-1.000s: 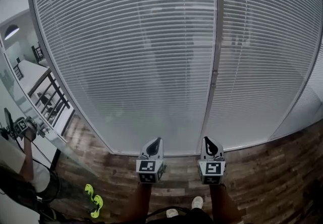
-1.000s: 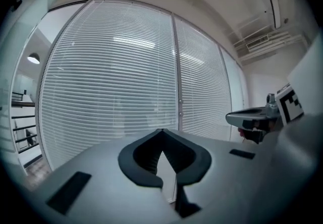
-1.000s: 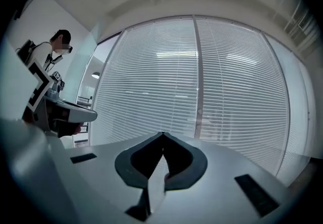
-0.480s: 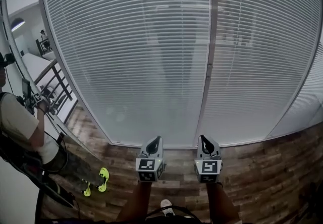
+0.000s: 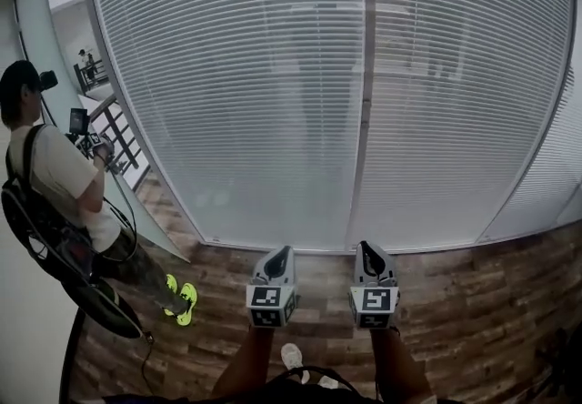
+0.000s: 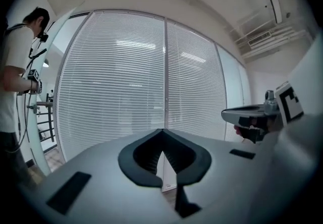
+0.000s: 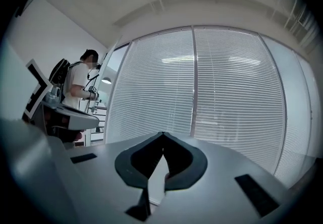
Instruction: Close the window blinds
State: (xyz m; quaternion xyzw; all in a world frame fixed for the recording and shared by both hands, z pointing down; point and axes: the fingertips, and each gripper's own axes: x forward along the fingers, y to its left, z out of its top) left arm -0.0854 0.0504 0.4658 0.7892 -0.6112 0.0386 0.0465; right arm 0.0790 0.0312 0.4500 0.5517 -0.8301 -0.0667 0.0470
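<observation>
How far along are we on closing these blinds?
Done: the blinds hang lowered to the floor over both panes, though dim shapes show through the slats. In hand: nothing; the left gripper and right gripper are shut, empty, short of the blinds. Left: reaching a control, which I cannot make out, and tilting the slats shut.

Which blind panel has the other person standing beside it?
The left panel, the one left of the mullion: the person with the backpack stands just past its left edge. Nobody stands by the right panel.
</observation>
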